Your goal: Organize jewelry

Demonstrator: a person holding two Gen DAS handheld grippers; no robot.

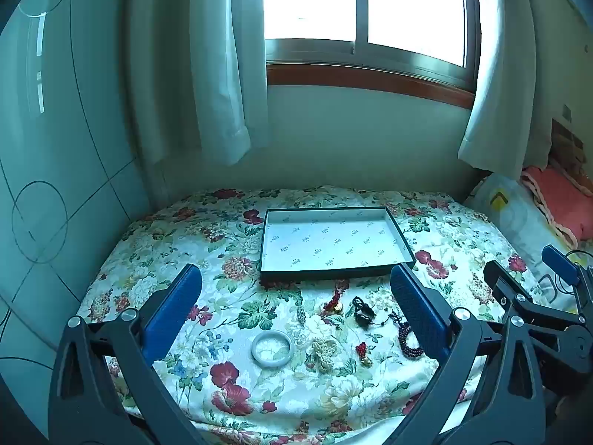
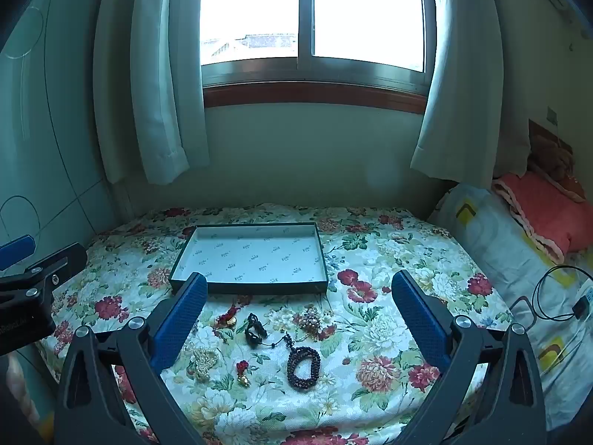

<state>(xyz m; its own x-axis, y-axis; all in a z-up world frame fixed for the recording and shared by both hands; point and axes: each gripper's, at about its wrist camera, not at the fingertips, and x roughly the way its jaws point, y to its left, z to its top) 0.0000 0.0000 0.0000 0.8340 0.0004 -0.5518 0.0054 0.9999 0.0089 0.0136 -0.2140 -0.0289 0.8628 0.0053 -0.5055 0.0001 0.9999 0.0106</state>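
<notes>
A shallow dark-rimmed tray (image 1: 404, 241) with a white patterned floor lies empty on the floral bedspread; it also shows in the right wrist view (image 2: 321, 244). In front of it lie loose pieces: a pale jade bangle (image 1: 272, 347), a cream pearl strand (image 1: 324, 352), a dark bead bracelet (image 2: 303, 367), a black cord pendant (image 2: 255, 330), and two red-and-gold charms (image 2: 242, 372) (image 1: 333, 302). My left gripper (image 1: 296, 289) is open and empty above them. My right gripper (image 2: 299, 291) is open and empty too.
The floral bedspread (image 1: 166, 244) covers the surface under a window. Curtains (image 1: 218, 74) hang at both sides. A pillow (image 2: 493, 237) and a pink blanket (image 2: 548, 211) lie at the right, with a black cable (image 2: 548, 296).
</notes>
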